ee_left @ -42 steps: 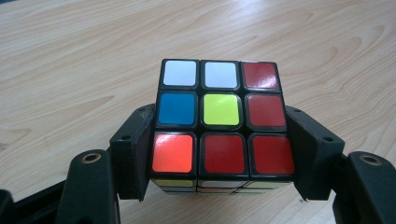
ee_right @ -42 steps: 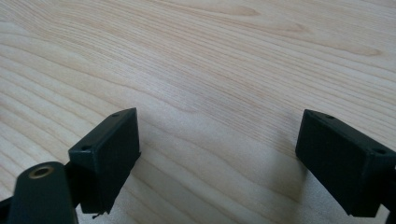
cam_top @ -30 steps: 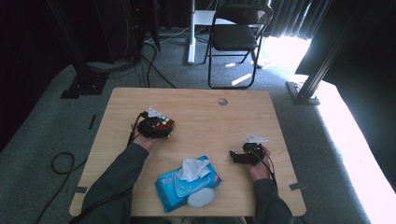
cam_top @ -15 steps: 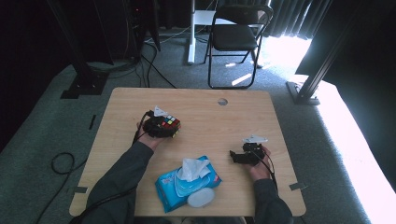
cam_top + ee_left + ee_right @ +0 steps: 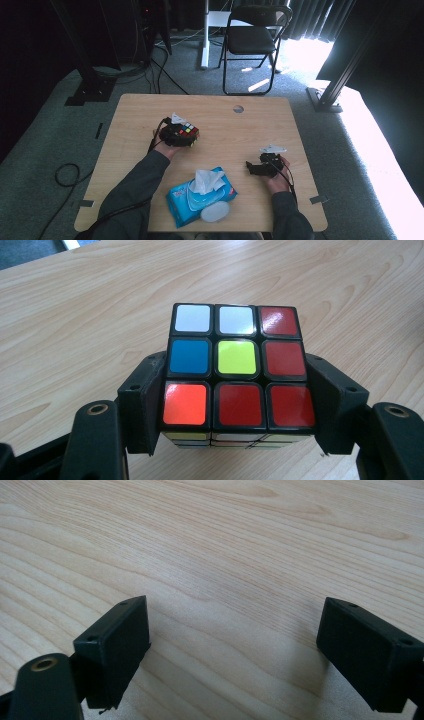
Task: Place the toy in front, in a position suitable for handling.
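High view first, at the left: the left gripper (image 5: pixel 186 136) has a puzzle cube (image 5: pixel 186 131) clamped between its jaws, over the middle-left of the counter (image 5: pixel 225 120). Left gripper view confirms the hold, both black pads pressing the cube's (image 5: pixel 239 371) two sides, with its mostly red top face turned to the camera and the wood grain close beneath. So the pick-up looks done; what is left, as I judge it, is carrying the cube to wherever it is meant to go and letting it go, and nothing in the pictures marks that place.

Further right and nearer the person lies a blue pack of wet wipes (image 5: pixel 200 196), lid open and a sheet standing up, well apart from the cube. At the right, the right gripper (image 5: pixel 254 167) rests low on the counter with its jaws spread wide on nothing, bare wood between them in the right gripper view.

Against the earlier frames, the cube and the left gripper have shifted a little rightward and away from the person; the right gripper and the wipes have kept their places.
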The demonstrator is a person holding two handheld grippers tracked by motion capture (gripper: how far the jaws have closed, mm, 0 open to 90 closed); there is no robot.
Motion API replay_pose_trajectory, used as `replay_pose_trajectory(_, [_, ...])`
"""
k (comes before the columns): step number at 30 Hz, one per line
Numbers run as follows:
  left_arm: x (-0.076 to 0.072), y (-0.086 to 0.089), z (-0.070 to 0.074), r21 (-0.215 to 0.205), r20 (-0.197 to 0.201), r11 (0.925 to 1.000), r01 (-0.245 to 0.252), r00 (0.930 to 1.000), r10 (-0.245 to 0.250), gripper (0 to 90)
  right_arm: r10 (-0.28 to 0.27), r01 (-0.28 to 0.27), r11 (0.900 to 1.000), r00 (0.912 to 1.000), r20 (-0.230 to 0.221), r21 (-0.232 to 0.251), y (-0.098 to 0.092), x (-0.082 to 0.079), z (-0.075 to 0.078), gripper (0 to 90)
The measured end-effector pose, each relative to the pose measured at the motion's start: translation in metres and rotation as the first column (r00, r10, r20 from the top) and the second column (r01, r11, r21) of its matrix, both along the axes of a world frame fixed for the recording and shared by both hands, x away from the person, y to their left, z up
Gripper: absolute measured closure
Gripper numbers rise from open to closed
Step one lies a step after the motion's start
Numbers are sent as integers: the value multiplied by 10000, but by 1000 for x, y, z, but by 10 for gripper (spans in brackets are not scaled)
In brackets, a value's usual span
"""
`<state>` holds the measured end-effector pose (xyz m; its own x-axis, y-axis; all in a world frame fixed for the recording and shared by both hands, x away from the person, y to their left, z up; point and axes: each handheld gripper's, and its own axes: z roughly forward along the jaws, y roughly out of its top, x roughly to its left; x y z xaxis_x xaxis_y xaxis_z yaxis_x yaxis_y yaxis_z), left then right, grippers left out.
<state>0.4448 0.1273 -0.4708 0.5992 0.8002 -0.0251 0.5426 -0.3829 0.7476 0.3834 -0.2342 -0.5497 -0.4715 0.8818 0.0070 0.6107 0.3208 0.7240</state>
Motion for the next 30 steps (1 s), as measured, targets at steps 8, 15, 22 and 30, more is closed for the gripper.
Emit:
replay_pose_trajectory(8, [3, -11, 0, 49, 22, 9999, 160, 9999, -161, 340, 0, 0, 10000, 10000, -2, 4, 0, 0, 0, 133])
replay_pose_trajectory(15, [7, -18, 0, -46, 9, 9997, 257, 9997, -257, 340, 0, 0, 10000, 10000, -1, 5, 0, 0, 0, 133])
replay_pose_trajectory(22, [9, -26, -3, 84, -14, 9991, 424, 9991, -424, 340, 1, -1, 10000, 10000, -2, 4, 0, 0, 0, 133])
replay_pose_trajectory(30, [12, -38, -9, 133, -80, 9979, 631, 9980, -630, 340, 0, 0, 10000, 10000, -2, 5, 0, 0, 0, 133])
